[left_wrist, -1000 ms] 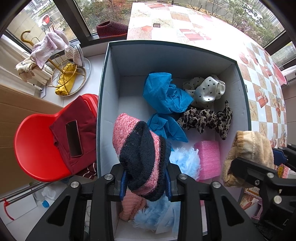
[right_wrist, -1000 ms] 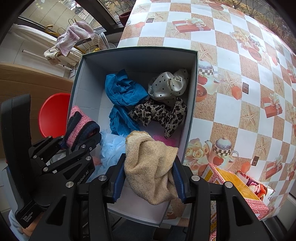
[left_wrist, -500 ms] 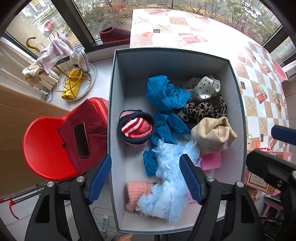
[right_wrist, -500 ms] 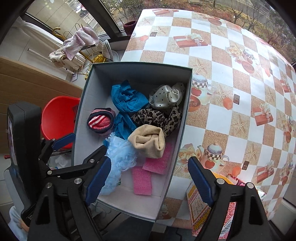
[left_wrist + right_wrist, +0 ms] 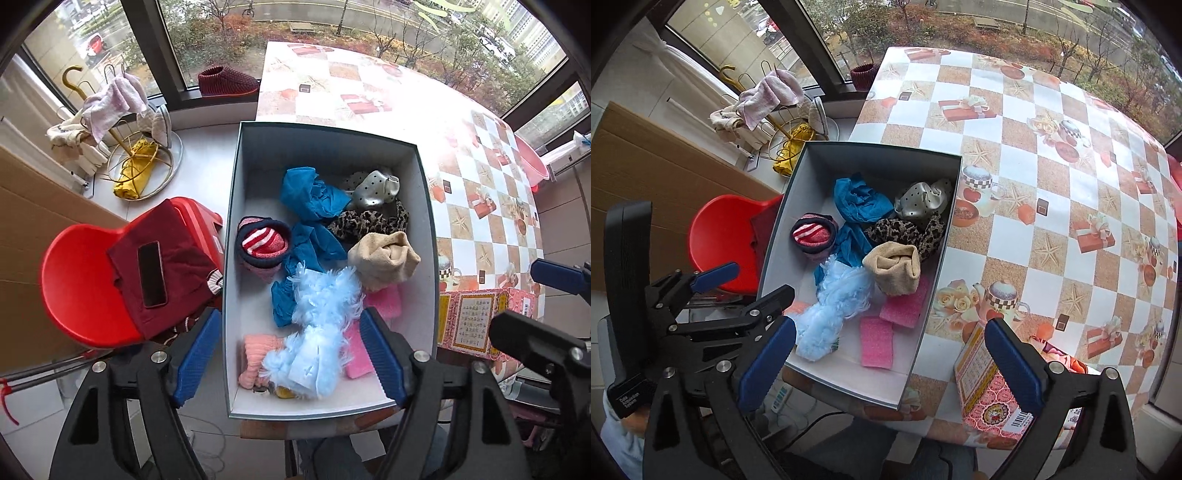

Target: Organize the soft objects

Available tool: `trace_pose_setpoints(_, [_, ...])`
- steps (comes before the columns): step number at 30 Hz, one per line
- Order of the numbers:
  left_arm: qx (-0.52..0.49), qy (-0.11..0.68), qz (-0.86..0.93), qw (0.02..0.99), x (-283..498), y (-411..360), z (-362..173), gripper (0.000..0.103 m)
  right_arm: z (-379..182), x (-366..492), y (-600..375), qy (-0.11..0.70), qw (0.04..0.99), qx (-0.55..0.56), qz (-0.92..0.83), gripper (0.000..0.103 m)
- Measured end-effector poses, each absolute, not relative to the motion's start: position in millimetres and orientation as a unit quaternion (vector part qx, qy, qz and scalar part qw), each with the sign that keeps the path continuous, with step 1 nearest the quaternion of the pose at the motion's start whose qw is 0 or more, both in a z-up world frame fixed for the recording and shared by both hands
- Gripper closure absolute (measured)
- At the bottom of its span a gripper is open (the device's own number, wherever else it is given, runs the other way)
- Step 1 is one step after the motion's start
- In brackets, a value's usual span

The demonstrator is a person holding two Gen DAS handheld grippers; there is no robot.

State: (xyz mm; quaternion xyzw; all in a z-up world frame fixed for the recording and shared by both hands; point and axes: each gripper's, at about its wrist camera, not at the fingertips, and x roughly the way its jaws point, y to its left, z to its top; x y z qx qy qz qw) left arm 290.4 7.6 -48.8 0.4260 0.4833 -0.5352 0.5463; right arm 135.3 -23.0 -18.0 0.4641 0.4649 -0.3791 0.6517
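Observation:
A grey box (image 5: 328, 147) with a white inside holds the soft things. A pink and navy striped knitted hat (image 5: 263, 243) lies at its left wall, and a beige knitted hat (image 5: 384, 258) lies right of the middle. Around them are blue cloth (image 5: 310, 195), a leopard scarf (image 5: 365, 221), a dotted silver cloth (image 5: 376, 188), pale blue fluff (image 5: 317, 325) and pink foam pieces (image 5: 877, 347). My left gripper (image 5: 288, 354) hangs open above the box's near end, holding nothing. My right gripper (image 5: 890, 362) is above the box's near right corner, its jaws opening with nothing between them.
A red chair (image 5: 74, 280) left of the box carries a dark red garment and a phone (image 5: 151, 273). The box stands on a table with a chequered cloth (image 5: 1052, 184). A printed carton (image 5: 990, 387) lies at the box's near right. A wire rack with cloths (image 5: 110, 110) stands behind the chair.
Both grippers opened and let go: the striped hat and the beige hat dropped into the box. Both grippers have risen, so the box looks smaller.

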Motion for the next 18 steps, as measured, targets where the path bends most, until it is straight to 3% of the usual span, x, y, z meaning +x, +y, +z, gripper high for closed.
trace_pose_setpoints(18, [0.438,0.472,-0.524,0.557,286,28,-44,0.023,-19,142,-13,0.475,0.648,0.461,-0.378,0.0])
